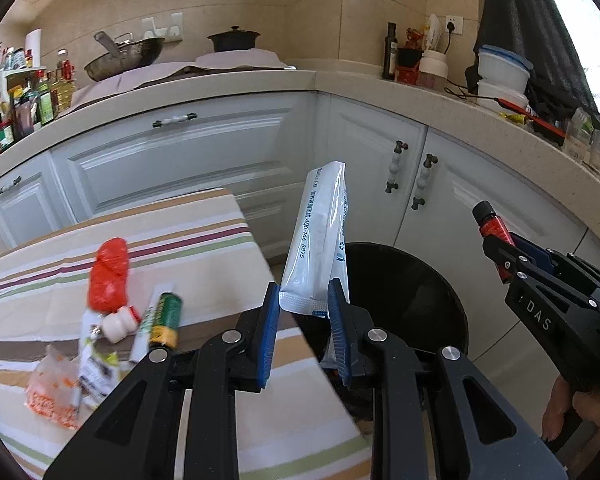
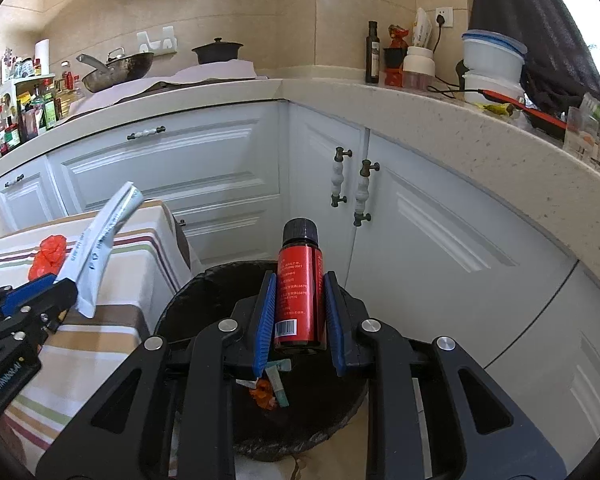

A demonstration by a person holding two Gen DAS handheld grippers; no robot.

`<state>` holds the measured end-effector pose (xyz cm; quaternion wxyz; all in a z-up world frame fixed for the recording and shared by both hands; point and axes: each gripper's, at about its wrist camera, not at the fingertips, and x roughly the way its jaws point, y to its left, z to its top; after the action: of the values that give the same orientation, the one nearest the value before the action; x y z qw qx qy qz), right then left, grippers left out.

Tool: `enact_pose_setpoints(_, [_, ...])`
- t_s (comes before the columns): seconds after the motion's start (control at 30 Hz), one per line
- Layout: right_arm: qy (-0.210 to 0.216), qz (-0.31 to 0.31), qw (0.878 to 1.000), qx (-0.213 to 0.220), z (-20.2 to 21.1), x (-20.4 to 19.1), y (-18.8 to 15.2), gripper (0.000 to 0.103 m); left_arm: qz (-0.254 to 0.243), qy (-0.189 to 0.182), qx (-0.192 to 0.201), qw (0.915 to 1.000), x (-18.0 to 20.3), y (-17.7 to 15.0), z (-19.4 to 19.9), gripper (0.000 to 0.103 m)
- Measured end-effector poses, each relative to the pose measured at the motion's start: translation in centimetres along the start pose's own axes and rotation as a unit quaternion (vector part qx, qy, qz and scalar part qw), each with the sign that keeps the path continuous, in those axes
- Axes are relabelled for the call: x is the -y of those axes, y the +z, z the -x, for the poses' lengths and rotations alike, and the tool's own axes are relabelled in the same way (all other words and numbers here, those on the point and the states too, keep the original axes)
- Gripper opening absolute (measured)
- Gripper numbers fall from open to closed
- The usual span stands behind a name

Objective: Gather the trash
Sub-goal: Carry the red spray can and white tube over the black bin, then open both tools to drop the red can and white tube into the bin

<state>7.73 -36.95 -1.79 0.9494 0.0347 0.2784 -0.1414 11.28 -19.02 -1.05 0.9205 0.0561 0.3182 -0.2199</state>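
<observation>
1. My left claw (image 1: 304, 300) is closed on the lower end of a white sachet (image 1: 320, 236), so the long part stands up free above the pads and can fall without catching.
2. My right claw (image 2: 300, 300) is closed around a small red bottle (image 2: 300, 296) with a black cap; I hold it by the body, upright, because the sides are flat enough for the pads.
3. The black bin (image 2: 204, 300) stands on the floor just beside the striped bench (image 1: 204, 264). The bottle is over its opening; the sachet is near its edge.
4. More trash lies on the bench: a red wrapper (image 1: 110, 276), a green battery (image 1: 166, 320).
5. I judge that releasing both comes next.
</observation>
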Motion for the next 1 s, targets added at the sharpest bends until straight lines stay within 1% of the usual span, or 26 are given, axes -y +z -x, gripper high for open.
enact_pose_setpoints(0.23, [-0.001, -0.005, 1.0, -0.01, -2.5, 0.6, 0.0, 0.023, -0.004, 0.001, -0.012, 0.9999, 1.1, 0.5, -3.2, 0.027])
enact_pose_setpoints(0.47, [-0.002, -0.013, 1.0, -0.021, -5.1, 1.1, -0.2, 0.023, -0.019, -0.001, -0.027, 0.9995, 2.0, 0.7, -6.1, 0.029])
enact_pose_setpoints(0.53, [-0.003, -0.017, 1.0, -0.02, -5.8, 1.2, -0.1, 0.026, -0.02, -0.001, -0.031, 0.9993, 2.1, 0.8, -6.6, 0.032])
enact_pose_setpoints(0.57, [-0.005, -0.017, 1.0, -0.021, -6.0, 1.3, -0.1, 0.031, -0.019, -0.002, -0.036, 0.9991, 2.2, 0.8, -6.9, 0.034])
enact_pose_setpoints(0.6, [-0.009, -0.018, 1.0, -0.021, -6.2, 1.3, -0.1, 0.036, -0.017, -0.001, -0.038, 0.9991, 2.1, 0.7, -7.0, 0.04])
enact_pose_setpoints(0.7, [-0.013, -0.019, 1.0, -0.017, -6.0, 1.4, -0.2, 0.039, -0.006, -0.001, -0.038, 0.9993, 1.7, 0.6, -6.8, 0.048])
enact_pose_setpoints(0.93, [-0.01, -0.017, 1.0, -0.013, -4.6, 0.7, 0.1, 0.041, 0.005, 0.003, -0.031, 0.9995, 0.6, 0.7, -4.9, 0.053])
enact_pose_setpoints(1.0, [-0.005, -0.019, 1.0, -0.012, -3.9, 0.1, 0.1, 0.044, 0.006, 0.005, -0.029, 0.9995, 0.0, 0.5, -4.0, 0.054])
